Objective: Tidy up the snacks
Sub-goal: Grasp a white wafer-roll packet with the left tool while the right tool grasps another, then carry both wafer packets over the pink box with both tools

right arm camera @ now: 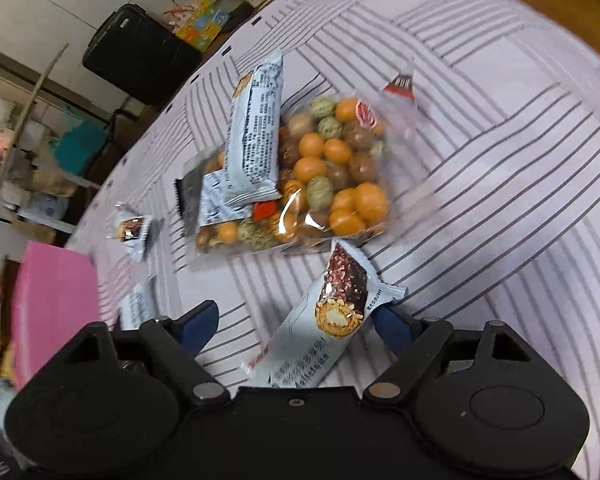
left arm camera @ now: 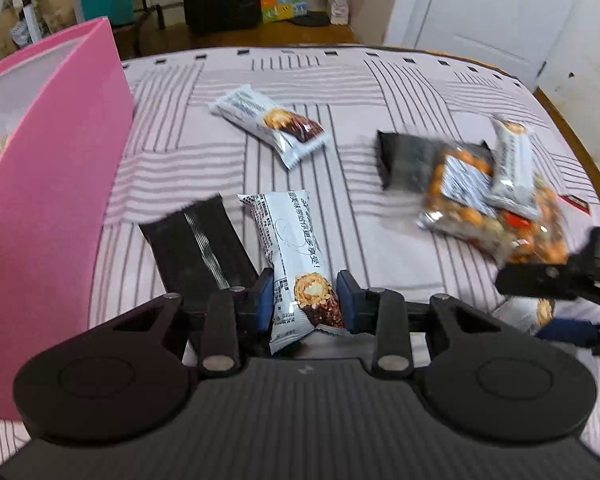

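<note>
Presently: left tongs (left arm camera: pixel 304 300) clenched on a white wafer bar (left arm camera: pixel 296 256), blue pads pressed to both sides of its lower end; the bar lies lengthwise on the striped bed (left arm camera: pixel 340 76), near the front edge. A black packet (left arm camera: pixel 200 240) lies just beside it on the left, partly under the left finger.

Right tongs (right arm camera: pixel 296 322) spread wide, released. A second white bar (right arm camera: pixel 332 324) lies slantwise between the fingers; it seems to touch the right pad (right arm camera: pixel 392 324), while the left pad stands clear. No grip there yet, as far as I can judge.

Outward: a clear bag of orange and brown coated nuts (right arm camera: pixel 328 176) sits mid-bed, with another white bar (right arm camera: pixel 256 128) lying across its left part and a dark packet (right arm camera: pixel 186 196) poking out at its left edge. A small red-marked wrapper (right arm camera: pixel 400 84) lies beyond the bag, toward the far edge. One more white bar (left arm camera: pixel 268 124) lies alone further back, apart from the pile. A pink box (left arm camera: pixel 48 184) stands at the left edge of the bed.

Progress: early, by my reading. Nearly all snacks are scattered on the bed; whether any lie in the box I cannot tell, its inside being hidden. Presumably the box is the destination. Left to do: carry over the held bar, then the rest, bag included.
</note>
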### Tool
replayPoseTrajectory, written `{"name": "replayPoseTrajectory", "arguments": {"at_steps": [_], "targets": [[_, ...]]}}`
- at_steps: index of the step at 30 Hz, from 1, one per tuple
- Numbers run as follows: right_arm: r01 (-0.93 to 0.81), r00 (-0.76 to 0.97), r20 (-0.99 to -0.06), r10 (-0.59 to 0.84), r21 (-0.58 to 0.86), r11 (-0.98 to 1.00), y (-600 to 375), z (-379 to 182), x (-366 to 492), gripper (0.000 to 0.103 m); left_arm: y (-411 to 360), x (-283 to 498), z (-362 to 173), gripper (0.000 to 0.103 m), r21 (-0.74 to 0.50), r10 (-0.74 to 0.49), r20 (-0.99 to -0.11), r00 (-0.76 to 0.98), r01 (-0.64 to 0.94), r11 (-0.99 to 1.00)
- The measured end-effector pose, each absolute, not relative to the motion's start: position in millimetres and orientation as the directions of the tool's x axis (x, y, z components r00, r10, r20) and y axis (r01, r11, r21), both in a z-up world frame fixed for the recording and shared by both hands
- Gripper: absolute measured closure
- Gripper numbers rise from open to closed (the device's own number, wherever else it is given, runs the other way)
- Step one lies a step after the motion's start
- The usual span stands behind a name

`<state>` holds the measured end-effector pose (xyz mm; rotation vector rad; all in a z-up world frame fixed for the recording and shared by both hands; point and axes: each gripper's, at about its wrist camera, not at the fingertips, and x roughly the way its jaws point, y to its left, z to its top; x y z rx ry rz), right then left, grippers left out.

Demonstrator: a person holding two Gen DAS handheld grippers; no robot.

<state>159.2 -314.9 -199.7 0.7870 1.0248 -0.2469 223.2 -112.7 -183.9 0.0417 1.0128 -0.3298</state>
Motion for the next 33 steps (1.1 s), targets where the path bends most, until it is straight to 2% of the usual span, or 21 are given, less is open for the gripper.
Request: {"name": "replayPoseTrajectory", "arguments": {"at_steps": [1, 3, 5, 9, 11, 17, 19, 21, 23, 24, 25, 26, 27, 33], "targets": [[0.526, 0.513, -0.845, 0.150, 0.448, 0.723, -312.8, -198.3, 158.6, 0.021, -112.9, 221.7, -184.8, 0.071, -0.132, -0.260, -0.846, 0.465, 0.290, 0.948], [0.507, 0.495, -0.864, 0.092, 0.373, 0.778, -301.5, -196.4, 159.6, 0.038, -111.7, 220.0, -189.1, 0.072, -0.168, -0.276, -0.863, 0.424, 0.275, 0.947], [0.465, 0.479, -0.877, 0.029, 0.282, 0.839, -290.8, -195.5, 159.1, 0.048, -110.2, 217.8, -189.3, 0.071, -0.170, -0.275, -0.861, 0.427, 0.269, 0.948], [0.373, 0.479, -0.873, 0.088, 0.293, 0.881, -283.1, -193.0, 156.0, 0.062, -105.0, 220.4, -189.2, 0.069, -0.193, -0.283, -0.866, 0.413, 0.247, 0.950], [0.318, 0.484, -0.869, 0.105, 0.286, 0.904, -273.6, -191.0, 156.6, 0.064, -100.7, 222.7, -189.2, 0.069, -0.212, -0.290, -0.868, 0.404, 0.226, 0.951], [0.040, 0.512, -0.855, 0.083, 0.119, 0.992, -231.3, -188.6, 171.0, 0.064, -95.1, 224.4, -189.6, 0.073, -0.223, -0.289, -0.869, 0.402, 0.203, 0.953], [0.020, 0.518, -0.852, 0.076, 0.101, 0.995, -228.0, -189.9, 173.4, 0.064, -96.0, 223.1, -189.0, 0.074, -0.222, -0.291, -0.865, 0.408, 0.208, 0.953], [0.031, 0.494, -0.866, 0.073, 0.101, 0.994, -228.9, -195.3, 179.9, 0.052, -98.0, 222.4, -188.8, 0.074, -0.213, -0.289, -0.863, 0.414, 0.221, 0.952], [0.055, 0.479, -0.876, 0.060, 0.098, 0.994, -232.3, -198.7, 181.9, 0.051, -98.7, 222.0, -189.0, 0.074, -0.209, -0.287, -0.862, 0.418, 0.223, 0.952], [0.055, 0.482, -0.874, 0.061, 0.100, 0.993, -230.2, -199.0, 183.0, 0.052, -98.3, 221.7, -189.0, 0.074, -0.210, -0.288, -0.862, 0.418, 0.223, 0.952], [0.053, 0.483, -0.873, 0.069, 0.108, 0.993, -230.9, -198.5, 183.0, 0.058, -98.0, 221.9, -188.6, 0.074, -0.211, -0.289, -0.861, 0.418, 0.223, 0.952], [0.048, 0.481, -0.872, 0.088, 0.126, 0.991, -231.4, -199.1, 183.4, 0.070, -97.8, 221.8, -188.8, 0.075, -0.212, -0.289, -0.862, 0.417, 0.223, 0.952], [0.049, 0.484, -0.870, 0.095, 0.135, 0.990, -233.0, -197.1, 179.5, 0.074, -97.5, 221.9, -188.5, 0.075, -0.213, -0.291, -0.862, 0.416, 0.223, 0.951], [0.040, 0.506, -0.854, 0.119, 0.161, 0.986, -235.1, -182.1, 169.7, 0.075, -100.4, 219.7, -184.5, 0.075, -0.196, -0.278, -0.874, 0.398, 0.235, 0.952]]}}
